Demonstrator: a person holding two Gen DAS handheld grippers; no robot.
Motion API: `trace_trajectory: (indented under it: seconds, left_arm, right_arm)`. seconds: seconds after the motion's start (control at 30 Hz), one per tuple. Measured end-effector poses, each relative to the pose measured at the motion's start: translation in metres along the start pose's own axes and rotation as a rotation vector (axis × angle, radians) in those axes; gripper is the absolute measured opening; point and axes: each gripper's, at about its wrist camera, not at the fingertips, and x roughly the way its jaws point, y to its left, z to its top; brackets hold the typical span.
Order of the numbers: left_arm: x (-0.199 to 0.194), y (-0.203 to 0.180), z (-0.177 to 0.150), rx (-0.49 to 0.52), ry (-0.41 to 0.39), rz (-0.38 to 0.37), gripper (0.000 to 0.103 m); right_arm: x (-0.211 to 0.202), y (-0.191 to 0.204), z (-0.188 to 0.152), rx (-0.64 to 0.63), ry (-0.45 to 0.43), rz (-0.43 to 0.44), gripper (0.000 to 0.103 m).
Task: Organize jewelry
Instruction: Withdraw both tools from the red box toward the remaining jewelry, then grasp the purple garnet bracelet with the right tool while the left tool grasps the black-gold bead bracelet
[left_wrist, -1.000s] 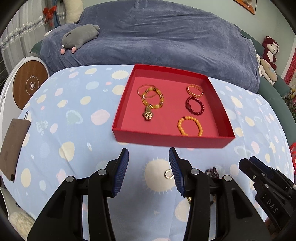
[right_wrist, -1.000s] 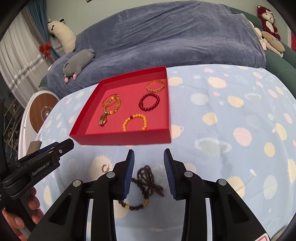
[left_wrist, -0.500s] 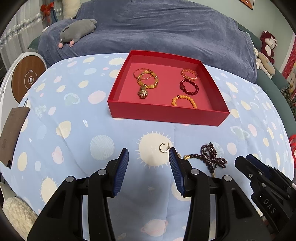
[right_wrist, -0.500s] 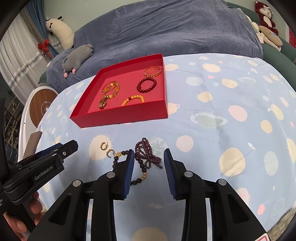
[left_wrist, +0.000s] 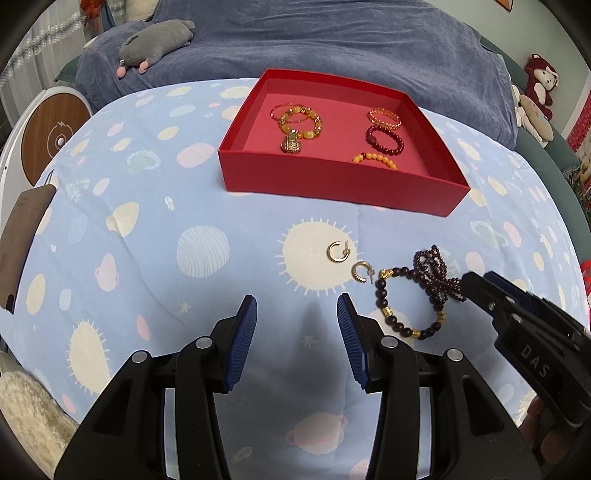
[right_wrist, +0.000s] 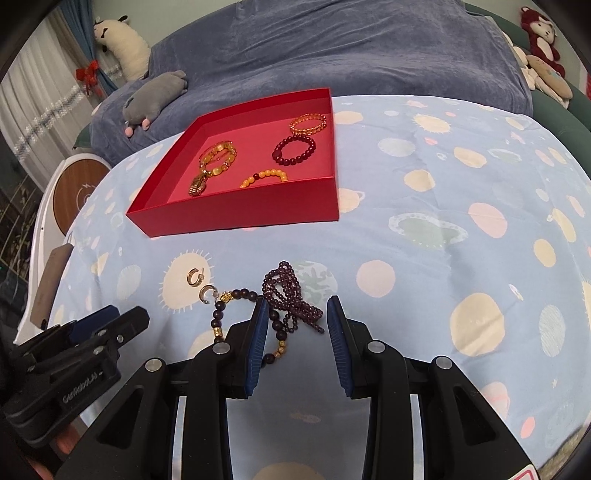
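A red tray (left_wrist: 332, 188) (right_wrist: 236, 218) on the blue patterned cloth holds several bracelets: yellow with a gold pendant (left_wrist: 297, 125), orange (left_wrist: 384, 117), dark red (left_wrist: 384, 138), amber (left_wrist: 375, 159). On the cloth in front lie two gold hoop earrings (left_wrist: 338, 252) (left_wrist: 362, 272) (right_wrist: 195, 276), a dark beaded bracelet with gold beads (left_wrist: 406, 310) (right_wrist: 221, 314) and a bunched purple bead strand (left_wrist: 437, 273) (right_wrist: 291, 295). My left gripper (left_wrist: 297, 306) is open and empty, left of the loose pieces. My right gripper (right_wrist: 297, 308) is open, its fingers on either side of the purple strand.
A blue-covered sofa (left_wrist: 332, 48) with a grey plush (left_wrist: 159, 40) stands behind the table. Plush toys (left_wrist: 539, 85) sit at the right. A round white and wood device (left_wrist: 55, 136) and a brown card (left_wrist: 22, 236) are at the left edge.
Both grippers have drawn back from the red tray toward the near edge. The earrings, dark bracelet and purple strand have come into fuller view. Both grippers stay open.
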Motion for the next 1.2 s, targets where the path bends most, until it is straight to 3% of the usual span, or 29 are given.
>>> trace_trajectory:
  seconds: [0.13, 0.27, 0.4, 0.5, 0.87, 1.2]
  left_arm:
    - [0.004, 0.000, -0.003, -0.001, 0.012, 0.000, 0.043]
    - [0.007, -0.001, -0.003, 0.002, 0.020, -0.003, 0.043]
    - [0.010, -0.004, -0.003, 0.003, 0.026, -0.008, 0.043]
    - [0.011, -0.007, -0.003, 0.004, 0.030, -0.016, 0.043]
    - [0.011, -0.032, 0.001, 0.026, 0.027, -0.045, 0.043]
    - [0.022, -0.049, 0.000, 0.046, 0.045, -0.046, 0.043]
  right_arm:
    - [0.015, 0.003, 0.004, -0.019, 0.017, -0.010, 0.028]
    - [0.025, 0.001, 0.004, -0.021, 0.045, -0.014, 0.015]
    - [0.026, -0.004, 0.002, -0.011, 0.047, -0.001, 0.012]
    - [0.022, -0.006, 0.001, -0.009, 0.043, 0.001, 0.004]
    - [-0.005, -0.034, -0.020, 0.114, 0.010, 0.014, 0.004]
    - [-0.010, -0.045, -0.037, 0.140, 0.029, 0.014, 0.004]
